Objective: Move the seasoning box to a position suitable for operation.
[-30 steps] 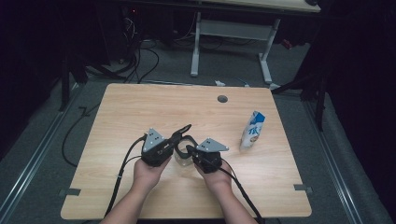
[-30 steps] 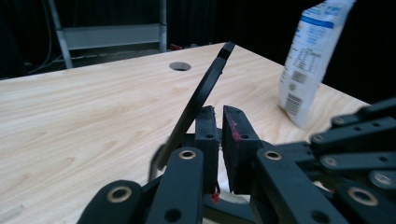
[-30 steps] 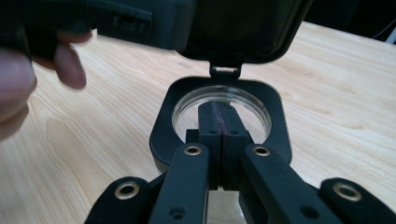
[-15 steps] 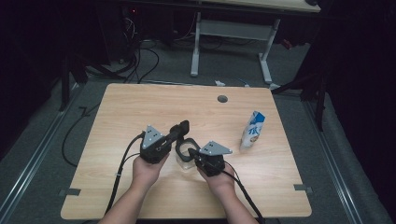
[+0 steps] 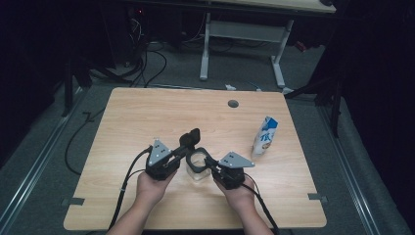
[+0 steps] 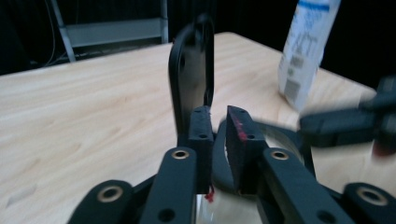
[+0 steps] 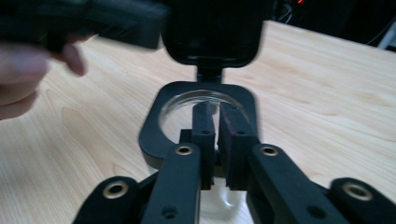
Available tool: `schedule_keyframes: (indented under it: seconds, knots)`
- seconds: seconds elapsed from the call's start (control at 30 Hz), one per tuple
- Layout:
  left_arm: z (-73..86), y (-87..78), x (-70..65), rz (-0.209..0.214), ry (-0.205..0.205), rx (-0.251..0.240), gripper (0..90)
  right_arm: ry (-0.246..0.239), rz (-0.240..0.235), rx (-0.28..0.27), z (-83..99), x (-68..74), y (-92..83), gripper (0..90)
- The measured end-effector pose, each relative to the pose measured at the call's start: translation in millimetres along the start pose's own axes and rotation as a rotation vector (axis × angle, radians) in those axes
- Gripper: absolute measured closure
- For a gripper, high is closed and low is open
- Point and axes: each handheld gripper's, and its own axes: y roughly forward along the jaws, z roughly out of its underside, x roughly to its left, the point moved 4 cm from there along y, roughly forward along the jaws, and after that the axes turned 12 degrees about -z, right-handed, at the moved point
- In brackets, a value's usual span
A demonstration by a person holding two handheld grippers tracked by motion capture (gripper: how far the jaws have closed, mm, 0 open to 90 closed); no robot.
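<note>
From above your side of the table (image 5: 147, 112) you look forward and down on the whole top. Your left gripper's camera sits low, very near its jaws, facing across the wood toward the milk carton (image 6: 308, 51). Your right gripper's camera looks close along its jaws at the clear container (image 7: 201, 105) with its black hinged lid (image 7: 212, 30) raised. All three views share that container.

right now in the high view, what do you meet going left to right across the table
left gripper → clear container with its black flip lid open → right gripper → blue and white carton
</note>
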Motion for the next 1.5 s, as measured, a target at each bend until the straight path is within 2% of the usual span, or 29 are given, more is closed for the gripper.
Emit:
schedule_keyframes:
  seconds: [0.03,0.13,0.2,0.23,0.27,0.37,0.47,0.53,0.6,0.7,0.73,0.77,0.8,0.87,0.93,1.03,1.23,1.37,1.5]
  knots:
    - [7.8,-3.4,4.5,-0.005,0.010,0.024,74.6,0.018,0.027,-0.009,5.7,-6.4,-12.4,82.7]
    - [26.0,-11.3,17.2,-0.029,0.013,0.071,71.1,0.026,0.051,-0.010,13.5,-12.9,-21.2,81.4]
    - [37.8,-18.3,27.2,-0.037,0.002,0.096,65.6,0.066,0.092,0.006,31.1,-24.1,-33.2,78.9]
    - [43.4,-21.7,31.4,-0.045,0.000,0.107,65.6,0.066,0.092,0.006,31.1,-24.1,-33.2,78.9]
    - [50.1,-25.4,35.8,-0.053,0.004,0.119,62.6,0.092,0.127,0.017,43.8,-32.1,-40.3,77.4]
    - [64.1,-32.4,42.2,-0.071,0.026,0.138,59.7,0.109,0.153,0.030,52.1,-38.0,-45.2,75.2]
    - [75.1,-36.4,45.4,-0.067,0.018,0.155,52.6,0.142,0.209,0.046,62.2,-48.0,-52.6,69.6]
    - [77.6,-36.8,46.5,-0.074,0.035,0.164,51.5,0.168,0.231,0.052,66.2,-54.5,-56.2,67.9]
    - [77.7,-36.5,46.9,-0.076,0.044,0.162,51.0,0.203,0.300,0.058,69.0,-68.2,-59.7,66.0]
    - [77.0,-36.6,46.2,-0.065,0.041,0.156,50.5,0.210,0.324,0.054,67.0,-75.2,-60.5,66.0]
    - [76.6,-37.2,45.9,-0.063,0.041,0.152,50.2,0.202,0.366,0.058,63.2,-83.5,-60.3,67.9]
    - [76.2,-38.0,45.9,-0.062,0.043,0.147,50.2,0.202,0.366,0.058,63.2,-83.5,-60.3,67.9]
    - [75.8,-38.8,45.8,-0.059,0.038,0.141,50.1,0.208,0.401,0.058,59.0,-91.7,-60.4,70.9]
    - [75.6,-40.3,45.9,-0.056,0.035,0.136,50.1,0.204,0.412,0.066,57.0,-95.0,-60.0,72.7]
    - [75.3,-41.2,45.8,-0.056,0.038,0.130,49.9,0.194,0.452,0.075,53.2,-101.2,-59.7,73.6]
    - [74.9,-42.0,46.5,-0.054,0.036,0.124,49.7,0.202,0.484,0.068,50.1,-108.1,-61.2,76.4]
    - [76.2,-40.9,46.7,-0.054,0.033,0.127,49.6,0.213,0.482,0.064,46.9,-114.9,-57.0,79.1]
    - [75.8,-41.3,45.0,-0.053,0.035,0.120,49.5,0.226,0.485,0.049,46.5,-118.6,-57.1,89.9]
    - [76.6,-41.5,44.0,-0.053,0.040,0.124,49.3,0.228,0.481,0.046,47.3,-118.7,-59.2,90.0]
